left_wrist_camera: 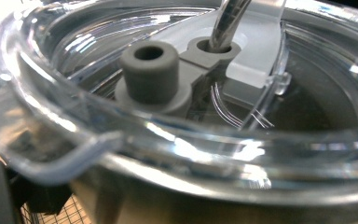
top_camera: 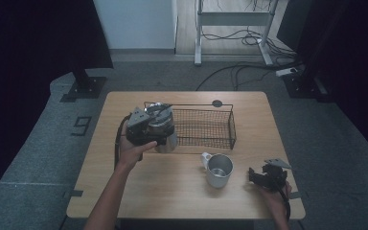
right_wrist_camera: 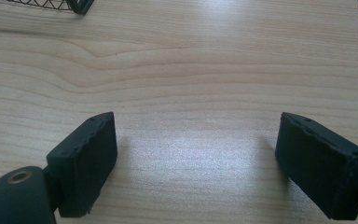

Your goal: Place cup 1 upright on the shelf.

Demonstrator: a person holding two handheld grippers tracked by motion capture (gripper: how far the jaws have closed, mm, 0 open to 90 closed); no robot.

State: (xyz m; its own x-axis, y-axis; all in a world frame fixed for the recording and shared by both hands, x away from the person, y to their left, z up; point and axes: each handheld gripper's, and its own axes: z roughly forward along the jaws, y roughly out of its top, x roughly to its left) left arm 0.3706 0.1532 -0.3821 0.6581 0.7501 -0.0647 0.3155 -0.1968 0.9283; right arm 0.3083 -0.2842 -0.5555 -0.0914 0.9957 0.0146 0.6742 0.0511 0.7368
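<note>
Left hand-held gripper (top_camera: 159,136) apparently clamped on lidded steel cup (top_camera: 165,129), upright at wire basket (top_camera: 206,128) left end. Right hand-held gripper (right_wrist_camera: 196,163) wide, empty, resting on tabletop (top_camera: 182,191), well apart.

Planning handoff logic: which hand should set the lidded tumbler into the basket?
Left. The left gripper holds the tumbler at the basket end; the right gripper sits open and empty.
</note>
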